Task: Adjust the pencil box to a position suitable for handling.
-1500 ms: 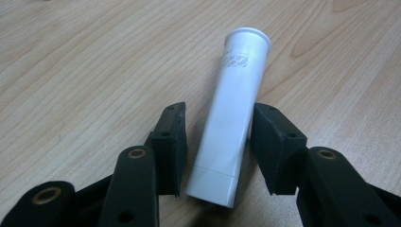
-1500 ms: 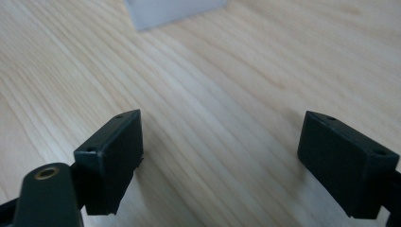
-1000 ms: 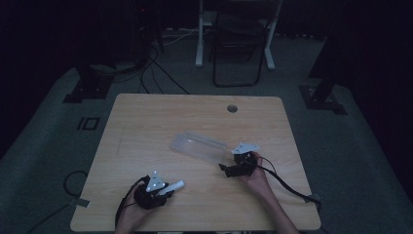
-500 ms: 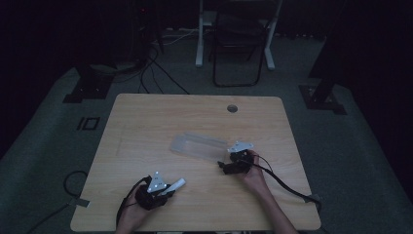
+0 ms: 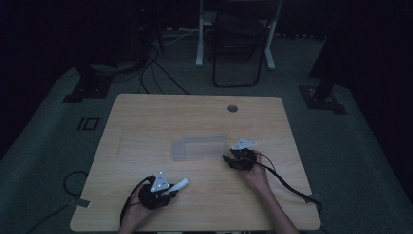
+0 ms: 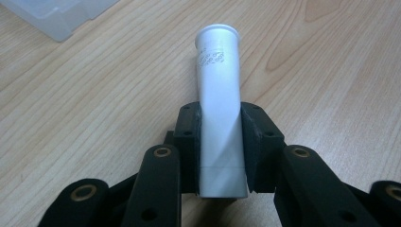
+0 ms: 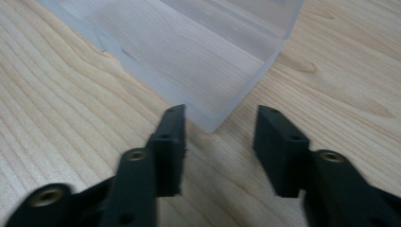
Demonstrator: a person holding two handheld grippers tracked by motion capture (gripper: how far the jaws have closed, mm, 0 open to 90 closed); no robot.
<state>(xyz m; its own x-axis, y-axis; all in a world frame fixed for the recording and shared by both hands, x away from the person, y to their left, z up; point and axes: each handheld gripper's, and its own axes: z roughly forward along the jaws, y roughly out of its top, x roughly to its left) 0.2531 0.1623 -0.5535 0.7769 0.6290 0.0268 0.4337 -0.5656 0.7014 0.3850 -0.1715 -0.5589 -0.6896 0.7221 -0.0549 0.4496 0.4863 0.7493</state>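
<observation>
A white plastic tube [image 6: 219, 113] with a flared rim lies between the black jaws of my left gripper [image 6: 221, 142], which is shut on its lower half. From above, that left gripper [image 5: 160, 187] sits near the table's front edge with the white tube [image 5: 178, 185] sticking out to the right. A clear plastic box [image 5: 200, 146] lies open and flat at the table's middle. My right gripper [image 7: 220, 142] is open, its jaws just short of a corner of the clear box [image 7: 198, 52]. Seen from the high view, the right gripper [image 5: 229, 160] is at the box's right end.
The wooden table [image 5: 146, 122] has a round cable hole [image 5: 232, 108] at the back. A cable [image 5: 285, 180] trails from the right gripper toward the front right edge. A chair [image 5: 238, 44] and stand bases are on the floor behind.
The right gripper has edged slightly toward the clear box. The left gripper with the tube has stayed almost in place.
</observation>
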